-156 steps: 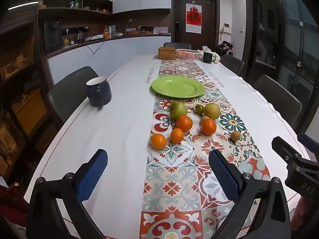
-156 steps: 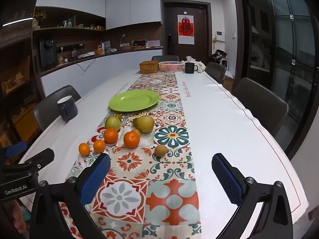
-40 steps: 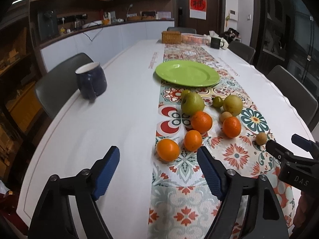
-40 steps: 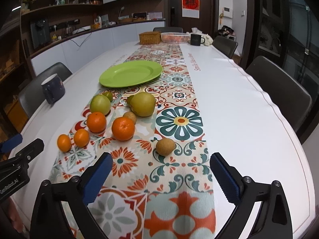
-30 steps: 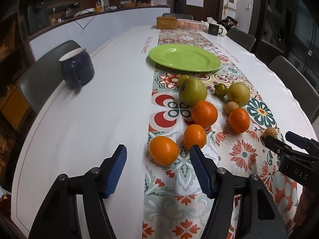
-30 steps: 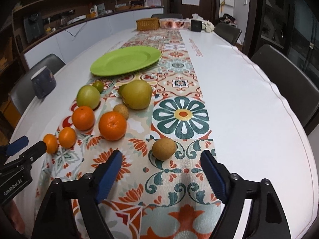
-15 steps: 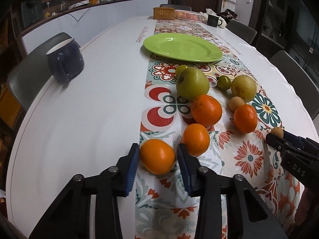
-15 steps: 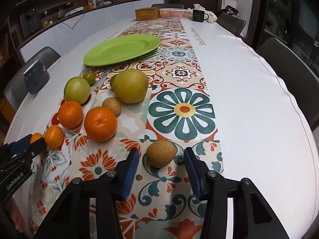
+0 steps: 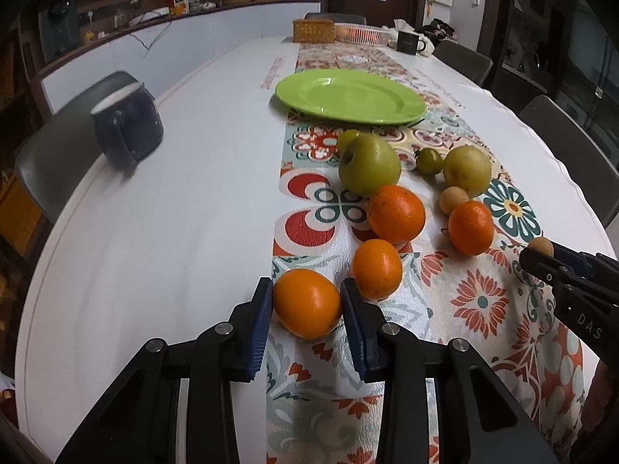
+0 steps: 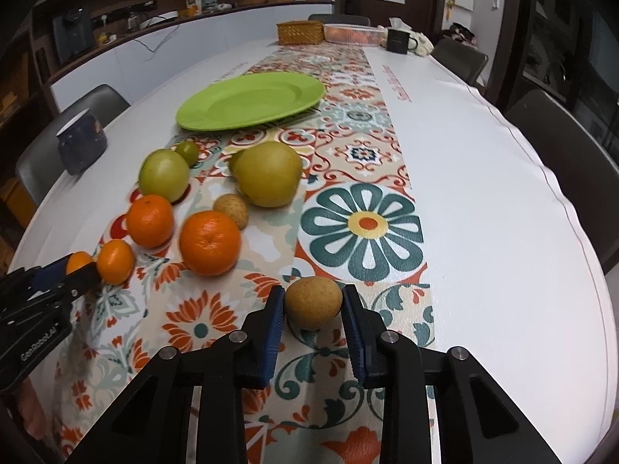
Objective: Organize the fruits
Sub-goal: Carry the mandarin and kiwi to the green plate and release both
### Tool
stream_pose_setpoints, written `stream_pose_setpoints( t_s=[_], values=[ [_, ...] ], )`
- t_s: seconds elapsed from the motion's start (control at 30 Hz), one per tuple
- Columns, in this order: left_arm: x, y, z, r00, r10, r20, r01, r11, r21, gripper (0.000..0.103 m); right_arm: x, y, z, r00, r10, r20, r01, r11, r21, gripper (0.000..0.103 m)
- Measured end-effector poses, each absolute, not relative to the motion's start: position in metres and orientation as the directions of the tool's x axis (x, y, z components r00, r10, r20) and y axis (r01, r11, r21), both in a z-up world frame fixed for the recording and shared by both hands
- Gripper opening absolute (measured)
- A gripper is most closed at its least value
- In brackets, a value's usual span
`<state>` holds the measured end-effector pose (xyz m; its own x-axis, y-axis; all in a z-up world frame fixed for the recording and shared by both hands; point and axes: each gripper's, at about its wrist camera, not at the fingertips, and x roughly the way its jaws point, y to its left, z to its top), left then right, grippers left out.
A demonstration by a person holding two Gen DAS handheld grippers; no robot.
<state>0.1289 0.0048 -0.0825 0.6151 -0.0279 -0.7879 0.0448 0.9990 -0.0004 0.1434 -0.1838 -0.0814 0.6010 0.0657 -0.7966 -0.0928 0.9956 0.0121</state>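
My left gripper (image 9: 307, 303) is shut on the nearest orange (image 9: 307, 303), which rests on the patterned runner. My right gripper (image 10: 313, 303) is shut on a small brown fruit (image 10: 313, 302), also on the runner. Beyond them lie more oranges (image 9: 395, 214) (image 10: 209, 241), a green apple (image 9: 369, 164) (image 10: 164, 174), a yellow pear (image 9: 467, 168) (image 10: 268, 173), a small brown fruit (image 9: 453, 199) (image 10: 231, 208) and small green fruits (image 9: 429, 161). An empty green plate (image 9: 350, 96) (image 10: 251, 100) sits farther back on the runner.
A dark blue mug (image 9: 127, 125) (image 10: 82, 143) stands near the table's left edge. At the far end are a wicker basket (image 9: 313, 31), a pink basket (image 9: 359, 34) and a black mug (image 9: 409, 41). Grey chairs (image 10: 557, 147) line both sides.
Both grippers moved forward and down to the table and closed: the left onto the nearest orange, the right onto the small brown fruit. The other fruits have not moved.
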Motion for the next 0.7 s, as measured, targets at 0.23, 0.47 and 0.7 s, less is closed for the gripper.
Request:
stream_pose_setpoints(
  t_s=[0.23, 0.47, 0.7],
  values=[
    [0.121, 0.004, -0.057, 0.646, -0.075, -0.760, 0.091, 0.996, -0.021, 0.035, 0.138, -0.173, -0.059, 0.623, 0.146, -0.768, -0.172, 0.984, 0.047, 0.031],
    [0.139, 0.000, -0.029, 0.670, -0.125, -0.732, 0.147, 0.988, -0.034, 0.035, 0.151, -0.166, -0.033, 0.639, 0.220, -0.737, -0.232, 0.969, 0.088, 0.031],
    [0.179, -0.005, 0.001, 0.703, -0.149, -0.695, 0.197, 0.980, -0.011, 0.035, 0.193, -0.165, -0.004, 0.669, 0.248, -0.701, -0.264, 0.961, 0.088, 0.031]
  ],
)
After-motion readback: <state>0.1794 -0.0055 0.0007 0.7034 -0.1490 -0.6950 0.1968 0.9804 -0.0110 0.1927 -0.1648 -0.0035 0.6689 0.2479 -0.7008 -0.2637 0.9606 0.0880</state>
